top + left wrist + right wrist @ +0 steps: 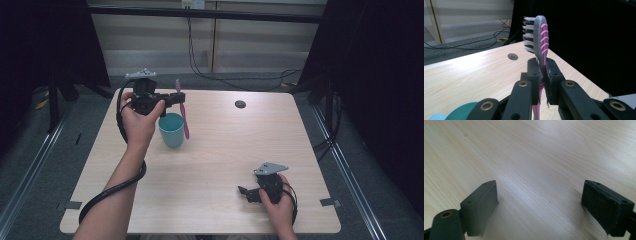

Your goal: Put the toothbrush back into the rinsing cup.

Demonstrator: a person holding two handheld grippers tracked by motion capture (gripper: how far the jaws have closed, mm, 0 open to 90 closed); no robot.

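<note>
Right gripper (248, 194): rested on the near right of the surface (225, 165), well apart from the cup (171, 129); its fingers (480, 206) are spread wide with nothing between them but bare wood.

Cup: a teal cup, stood upright on the left part of the surface, taken here as the landmark.

Left gripper (176, 97): held above and just behind the cup; its fingers (534, 75) are clamped on the toothbrush handle.

Toothbrush (182, 110): pink and grey, gripped partway along the handle; the bristle head (535, 33) is pointed up and away, and the handle end hangs beside the cup's far right rim, seemingly outside it.

Step in hand: judged to be placing the toothbrush in the cup.

How it is best done: the handle end should be brought over the cup's mouth and lowered inside before the grip is eased, so the cup is not tipped.

Hole (240, 104): a dark round grommet, well beyond the cup to the right.
</note>
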